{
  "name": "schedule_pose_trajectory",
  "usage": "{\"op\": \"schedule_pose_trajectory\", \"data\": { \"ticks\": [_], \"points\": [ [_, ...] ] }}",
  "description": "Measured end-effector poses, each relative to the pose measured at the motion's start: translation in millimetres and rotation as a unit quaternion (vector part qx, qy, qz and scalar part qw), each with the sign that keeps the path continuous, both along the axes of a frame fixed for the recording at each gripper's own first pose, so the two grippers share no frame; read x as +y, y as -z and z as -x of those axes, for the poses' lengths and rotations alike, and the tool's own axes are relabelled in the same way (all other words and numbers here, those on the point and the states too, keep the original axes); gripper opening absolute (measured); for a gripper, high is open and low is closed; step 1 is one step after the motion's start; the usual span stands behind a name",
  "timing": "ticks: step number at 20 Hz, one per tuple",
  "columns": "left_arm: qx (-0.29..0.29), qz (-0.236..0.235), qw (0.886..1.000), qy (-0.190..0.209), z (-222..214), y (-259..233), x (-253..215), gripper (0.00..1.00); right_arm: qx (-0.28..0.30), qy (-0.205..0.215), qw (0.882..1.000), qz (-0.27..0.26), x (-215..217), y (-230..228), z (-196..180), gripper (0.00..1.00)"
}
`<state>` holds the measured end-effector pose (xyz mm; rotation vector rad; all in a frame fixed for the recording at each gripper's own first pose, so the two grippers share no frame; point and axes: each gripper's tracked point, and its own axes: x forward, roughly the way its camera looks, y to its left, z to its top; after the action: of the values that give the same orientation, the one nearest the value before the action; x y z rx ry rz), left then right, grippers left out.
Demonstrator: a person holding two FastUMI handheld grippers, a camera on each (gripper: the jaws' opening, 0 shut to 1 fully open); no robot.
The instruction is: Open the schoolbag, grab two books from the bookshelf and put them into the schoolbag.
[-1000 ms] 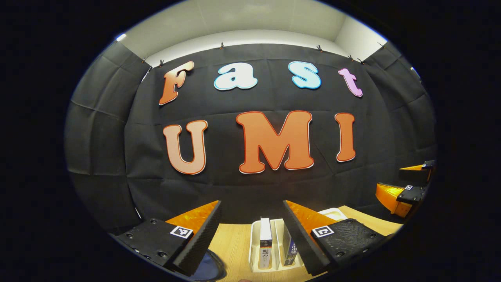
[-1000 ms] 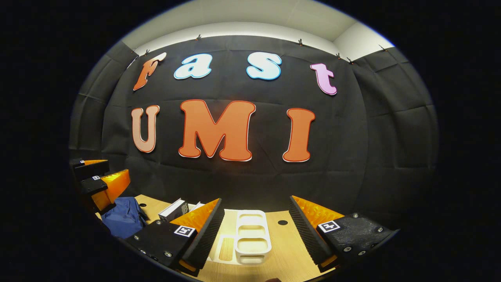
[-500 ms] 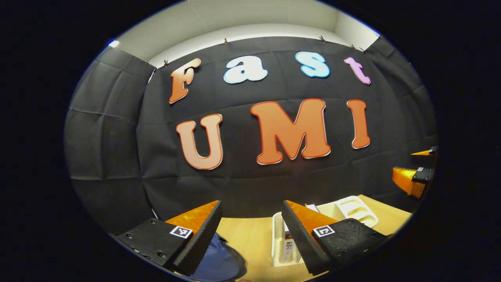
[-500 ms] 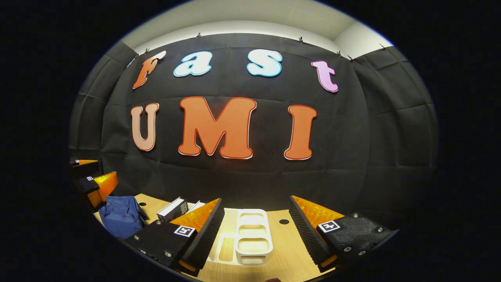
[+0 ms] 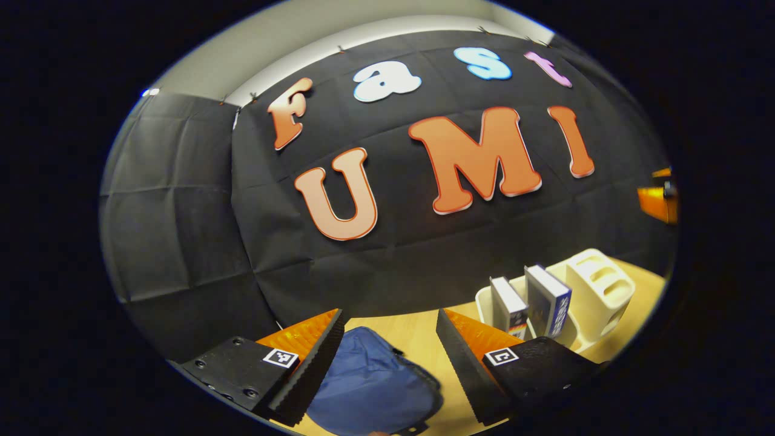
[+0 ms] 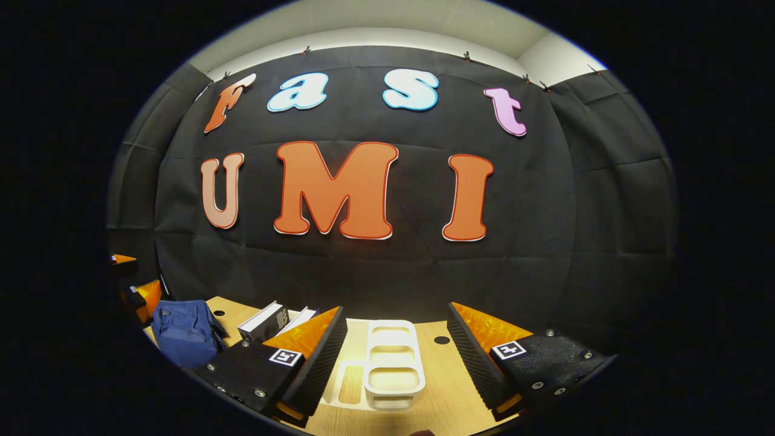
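**Over the bag, jaws wide and empty**

Below the left gripper [image 5: 387, 351], in the left gripper view, the blue schoolbag [image 5: 372, 387] lies on the bench near its front edge, showing in the gap between the spread fingers, which hold nothing. It looks soft and slack, likely to sag and slide when pulled; the small dark tab at its lower edge, probably the zip pull, is the place to pinch, though it is too small to be sure. Off to the right, two books [image 5: 530, 303] stand upright in the pale bookshelf [image 5: 596, 290], well apart from the fingers. Stiff and fairly light by the look of them, they should take a grip across the covers.

From the right gripper view, the right gripper [image 6: 396, 348] also hangs released over a white tray [image 6: 392, 363] at mid-bench. Bag [image 6: 181, 330] and books [image 6: 269, 321] sit towards the bench's left side.
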<state>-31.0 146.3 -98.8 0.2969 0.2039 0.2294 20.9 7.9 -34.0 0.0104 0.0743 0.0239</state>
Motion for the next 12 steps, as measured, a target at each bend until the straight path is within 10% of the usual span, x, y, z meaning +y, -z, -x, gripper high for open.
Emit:
{"op": "schedule_pose_trajectory", "data": {
  "ticks": [12],
  "points": [
    [0.169, -0.101, 0.98, 0.017, 18, 137, 25, 0.98, 0.024, 0.026, 0.999, 0.014, -16, 20, 3, 0.98]
  ]
}}
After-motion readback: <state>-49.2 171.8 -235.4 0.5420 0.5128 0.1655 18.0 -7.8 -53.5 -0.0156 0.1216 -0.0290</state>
